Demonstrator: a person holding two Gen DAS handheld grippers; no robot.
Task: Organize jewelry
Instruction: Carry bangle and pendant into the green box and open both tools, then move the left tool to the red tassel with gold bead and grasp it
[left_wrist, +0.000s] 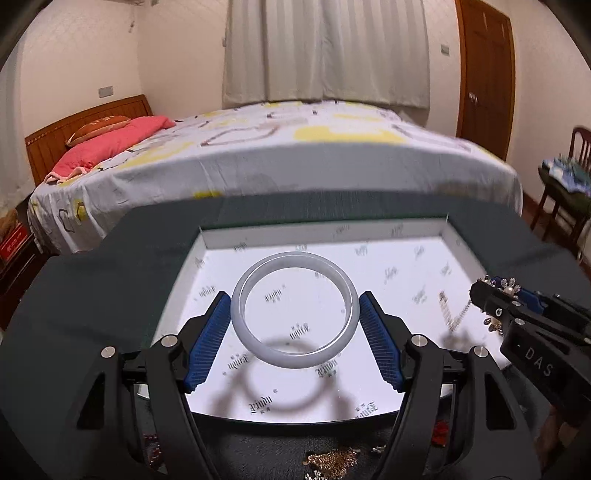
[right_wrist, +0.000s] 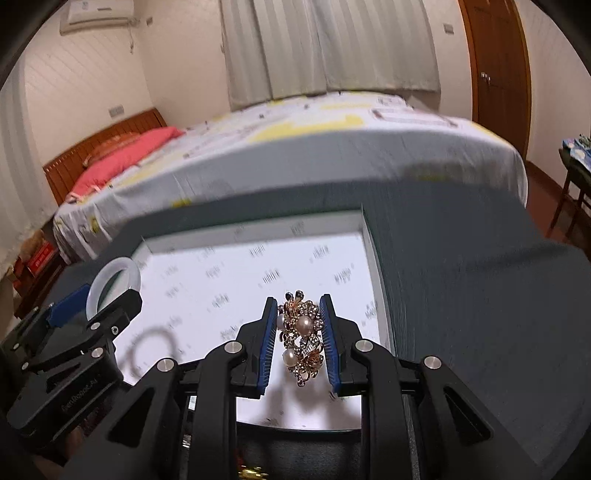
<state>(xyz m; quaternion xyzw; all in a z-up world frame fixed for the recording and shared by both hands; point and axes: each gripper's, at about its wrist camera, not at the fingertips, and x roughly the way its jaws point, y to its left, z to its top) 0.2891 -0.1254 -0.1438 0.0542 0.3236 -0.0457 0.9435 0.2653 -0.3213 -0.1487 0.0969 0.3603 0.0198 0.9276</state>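
Note:
My left gripper (left_wrist: 294, 300) is shut on a pale jade bangle (left_wrist: 295, 353), held level above a white printed box (left_wrist: 448, 236); its shadow falls on the box floor. The bangle (right_wrist: 94, 291) and left gripper also show at the left in the right wrist view. My right gripper (right_wrist: 299, 306) is shut on a gold brooch with pearls and rhinestones (right_wrist: 301, 338), above the box (right_wrist: 364, 229) near its right side. The right gripper (left_wrist: 498, 291) shows at the right in the left wrist view. A silver chain piece (left_wrist: 452, 314) lies in the box beside it.
The box sits on a dark green cloth (left_wrist: 92, 273). Gold sequined jewelry (left_wrist: 332, 461) and a red item (left_wrist: 439, 432) lie on the cloth near the box's front edge. A bed (left_wrist: 295, 147) stands behind the table, a chair (left_wrist: 569, 192) at the right.

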